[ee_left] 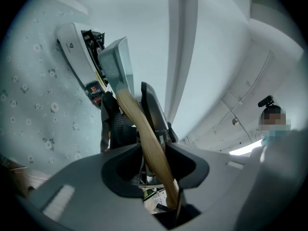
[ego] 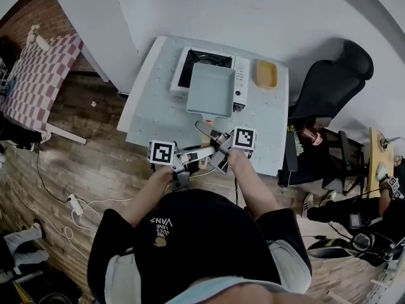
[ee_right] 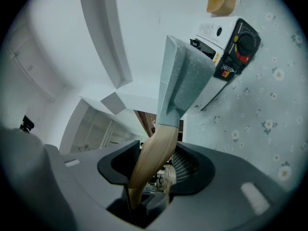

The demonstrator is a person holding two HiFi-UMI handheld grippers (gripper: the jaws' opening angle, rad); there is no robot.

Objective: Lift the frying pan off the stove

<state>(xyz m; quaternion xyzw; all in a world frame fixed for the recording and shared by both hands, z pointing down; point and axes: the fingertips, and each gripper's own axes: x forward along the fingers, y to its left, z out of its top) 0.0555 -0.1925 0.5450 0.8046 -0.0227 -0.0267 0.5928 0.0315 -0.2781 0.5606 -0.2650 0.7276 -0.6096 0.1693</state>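
Gripping wooden handle [ee_left: 150, 150] of square pale-green frying pan [ego: 211, 88]: left tongs [ee_left: 136, 124] and right tongs [ee_right: 156, 154] both clamped on it, close together. Pan over near part of white stove [ego: 239, 75], overhanging near edge; whether lifted clear, cannot tell. Yellow dish [ego: 266, 73] right of stove on tabletop [ego: 152, 116]

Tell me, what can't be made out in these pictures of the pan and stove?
- Most of the burner of the stove: head view, the frying pan covers it.
- Whether the frying pan rests on the stove: head view, the pan hides its own underside.
- The stove's label print: right gripper view, too small to read.
- Contents of the yellow dish: head view, too small.
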